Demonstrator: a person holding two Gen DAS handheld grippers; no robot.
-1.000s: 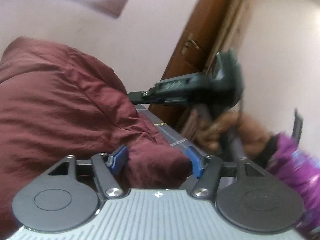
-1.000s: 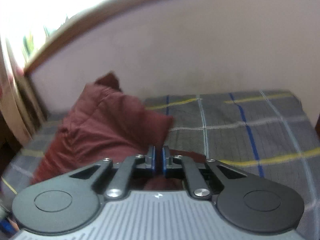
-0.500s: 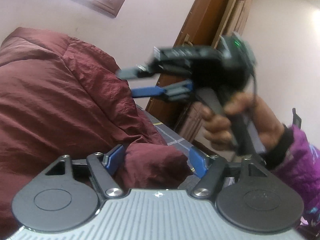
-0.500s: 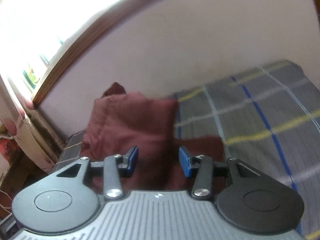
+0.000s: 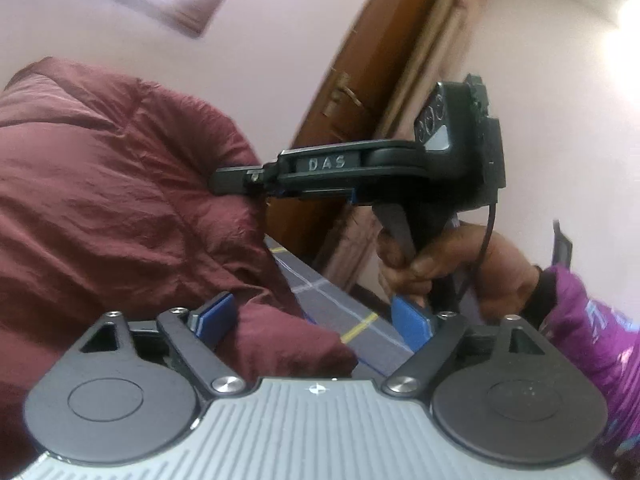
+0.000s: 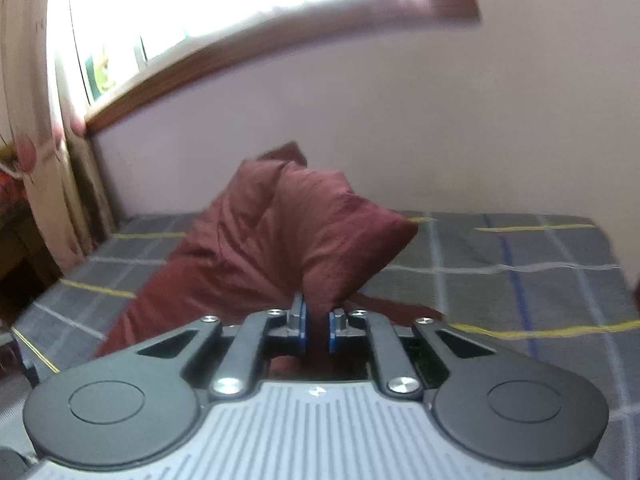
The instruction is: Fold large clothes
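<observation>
A large maroon garment [image 5: 112,200] is heaped on the bed and fills the left of the left wrist view. My left gripper [image 5: 314,322] has its jaws opening; a fold of the maroon cloth lies between them near the left pad [image 5: 216,318], and the right pad stands clear of it. In that view my right gripper [image 5: 240,182] reaches in from the right and nips the garment's edge, with a hand [image 5: 440,264] on its handle. In the right wrist view my right gripper [image 6: 316,330] is closing, pads pressed on a raised fold of the garment [image 6: 304,232].
The bed has a grey checked sheet [image 6: 520,280] with bare room to the right of the garment. A wall and a window [image 6: 240,8] lie behind it, with a curtain [image 6: 36,120] at the left. A brown wooden door [image 5: 380,80] stands beyond the bed, and a purple sleeve [image 5: 592,340] shows at the right.
My right gripper opened, swung back to the garment and closed on a fold of it. My left jaws spread wider, off the cloth bunch they had pinched.
</observation>
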